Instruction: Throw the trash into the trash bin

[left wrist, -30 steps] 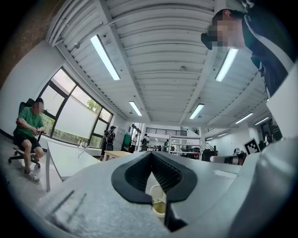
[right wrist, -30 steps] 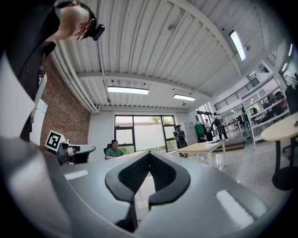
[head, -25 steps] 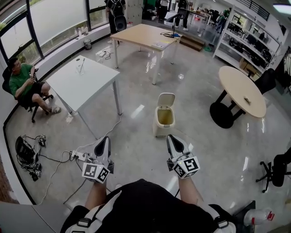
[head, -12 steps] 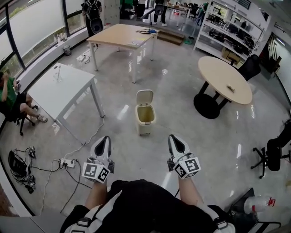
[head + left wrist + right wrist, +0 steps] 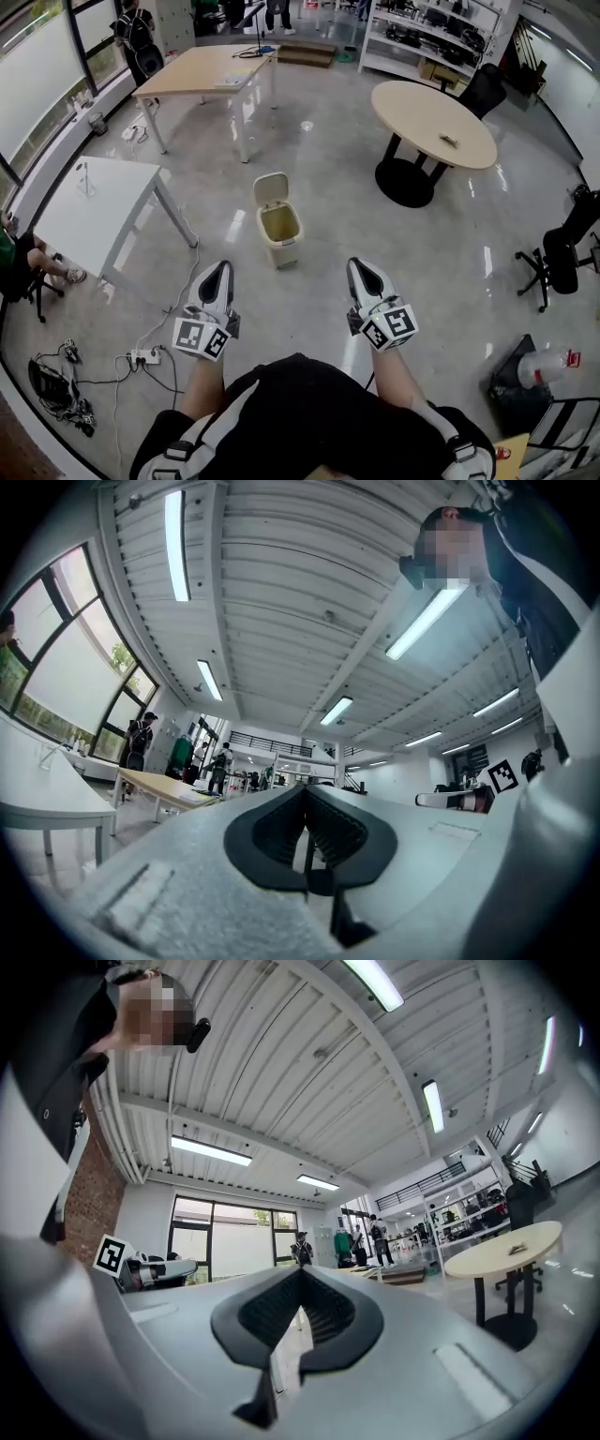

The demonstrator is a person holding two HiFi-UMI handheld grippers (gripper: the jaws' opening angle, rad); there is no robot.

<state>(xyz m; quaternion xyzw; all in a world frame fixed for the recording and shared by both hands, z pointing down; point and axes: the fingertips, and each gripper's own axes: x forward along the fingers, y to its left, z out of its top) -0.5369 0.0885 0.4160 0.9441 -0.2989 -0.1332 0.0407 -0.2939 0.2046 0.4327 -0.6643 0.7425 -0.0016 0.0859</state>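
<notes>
Found the trash bin (image 5: 278, 225) on the floor (image 5: 309, 309), lid (image 5: 270, 186) tipped open, ahead of and between the two grippers, well apart from both and a little nearer the left gripper (image 5: 219, 270) than the right gripper (image 5: 362, 268). Read both sets of jaws as clenched on nothing (no trash between them in either gripper view). Caught the bin only in the head view; got ceiling lights (image 5: 424, 621) and a round bench (image 5: 506, 1243), never the bin, from the upward-tilted gripper views.
</notes>
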